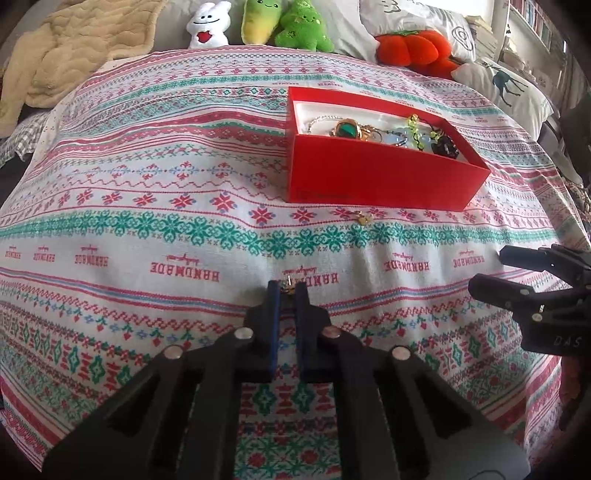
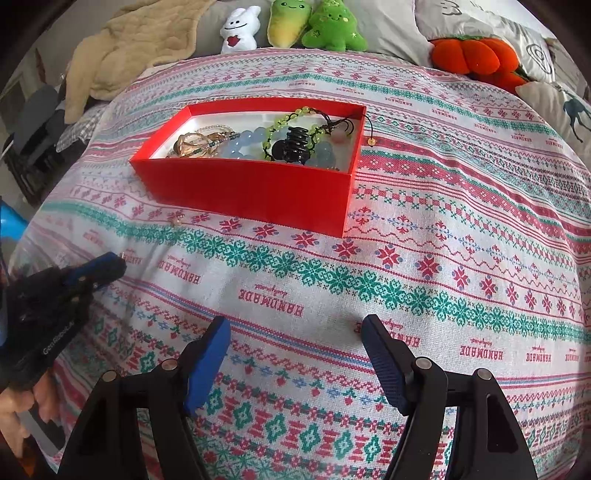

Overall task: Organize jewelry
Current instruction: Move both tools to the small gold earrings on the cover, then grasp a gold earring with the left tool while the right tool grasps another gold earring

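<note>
Home bedroom or living area. Soft surface under a knitted-pattern "HANDMADE" cloth (image 1: 184, 206), plush toys (image 1: 258, 22) lined along the back, beige fleece blanket (image 1: 66, 51) bunched left, printed pillows (image 1: 506, 85) right, bookshelf (image 1: 535, 18) in far corner.

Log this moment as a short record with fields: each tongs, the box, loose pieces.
left tongs: shut on a small gold earring, just above the patterned cloth
right tongs: open, holding nothing
red box: lidless, on the cloth, holding bracelets and a black hair claw
loose pieces: second gold earring on the cloth in front of the box
</note>
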A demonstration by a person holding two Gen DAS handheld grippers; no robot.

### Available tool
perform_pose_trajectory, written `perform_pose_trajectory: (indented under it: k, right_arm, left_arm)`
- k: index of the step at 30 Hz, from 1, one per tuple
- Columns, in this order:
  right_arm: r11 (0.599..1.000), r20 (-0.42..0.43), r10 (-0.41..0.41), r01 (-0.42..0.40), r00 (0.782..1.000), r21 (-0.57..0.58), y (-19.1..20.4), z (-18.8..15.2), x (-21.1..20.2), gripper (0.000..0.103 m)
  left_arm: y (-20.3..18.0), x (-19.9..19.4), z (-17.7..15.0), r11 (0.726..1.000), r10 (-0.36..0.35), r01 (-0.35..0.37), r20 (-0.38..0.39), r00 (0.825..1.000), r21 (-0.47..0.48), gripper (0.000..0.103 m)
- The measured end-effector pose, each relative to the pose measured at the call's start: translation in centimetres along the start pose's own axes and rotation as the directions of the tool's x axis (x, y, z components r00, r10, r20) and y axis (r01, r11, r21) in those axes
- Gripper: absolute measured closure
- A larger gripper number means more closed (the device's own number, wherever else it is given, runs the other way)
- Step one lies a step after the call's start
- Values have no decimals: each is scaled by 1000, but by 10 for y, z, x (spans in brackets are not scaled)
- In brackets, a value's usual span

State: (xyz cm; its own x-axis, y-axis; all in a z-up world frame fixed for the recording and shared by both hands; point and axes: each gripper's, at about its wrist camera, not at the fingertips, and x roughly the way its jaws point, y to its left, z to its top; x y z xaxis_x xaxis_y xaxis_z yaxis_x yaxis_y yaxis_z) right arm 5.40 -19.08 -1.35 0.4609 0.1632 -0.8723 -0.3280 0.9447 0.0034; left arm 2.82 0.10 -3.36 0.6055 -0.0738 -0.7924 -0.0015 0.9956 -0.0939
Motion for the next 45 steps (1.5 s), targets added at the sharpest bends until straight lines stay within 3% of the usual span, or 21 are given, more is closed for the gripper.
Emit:
perform_pose_trajectory:
  k: [11,23,28,38,45]
  right_arm:
    - [999,4,15,-14,1000,-40,34,18,10,28]
    - [992,1,18,-18,1000,-125,82,40,37,29]
    - [989,13,25,-23,1000,-143,93,42,44,43]
    - [989,21,35,-32,999,-147,101,51,49,62]
    - [989,18,62,-59,998,-133,99,54,49,90]
  left_arm:
    - [27,-12,3,995,36,-39,-32,999,-88,96]
    - [39,-15,0,994,28,-32,-39,999,-101,96]
    - [42,-15,-2,994,16,-20,-41,999,-109,96]
    - [47,-17,-6,993,13,-17,-41,999,-113,96]
    - [46,-17,-7,993,19,-23,-43,999,-114,96]
